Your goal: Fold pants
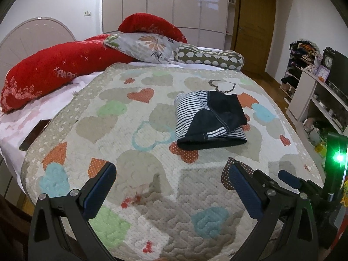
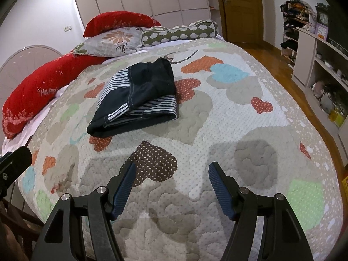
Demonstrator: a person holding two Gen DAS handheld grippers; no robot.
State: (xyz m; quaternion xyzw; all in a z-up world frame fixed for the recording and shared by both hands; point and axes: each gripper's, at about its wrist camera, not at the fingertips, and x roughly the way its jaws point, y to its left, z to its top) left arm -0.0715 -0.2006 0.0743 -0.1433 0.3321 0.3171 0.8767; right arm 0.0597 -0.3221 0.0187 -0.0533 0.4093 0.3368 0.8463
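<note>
The pants [image 1: 211,119] [image 2: 139,100], dark navy with black-and-white striped lining, lie folded in a compact bundle on the heart-patterned quilt [image 1: 134,130] [image 2: 217,130]. My left gripper [image 1: 171,169] hovers open over the quilt, well short of the bundle, with nothing between its blue pads. My right gripper [image 2: 171,167] is likewise open and empty, with the bundle ahead and to its left. Part of the right gripper's body [image 1: 289,180] shows at the right of the left wrist view, and part of the left gripper's body [image 2: 13,163] at the left edge of the right wrist view.
Red pillows [image 1: 52,74] [image 2: 32,91], a floral pillow [image 1: 143,45] and a spotted bolster [image 1: 208,58] lie at the bed's head. A dark phone [image 1: 34,134] rests on the sheet at left. Shelves [image 2: 322,61] and a wooden door [image 1: 252,28] stand at right.
</note>
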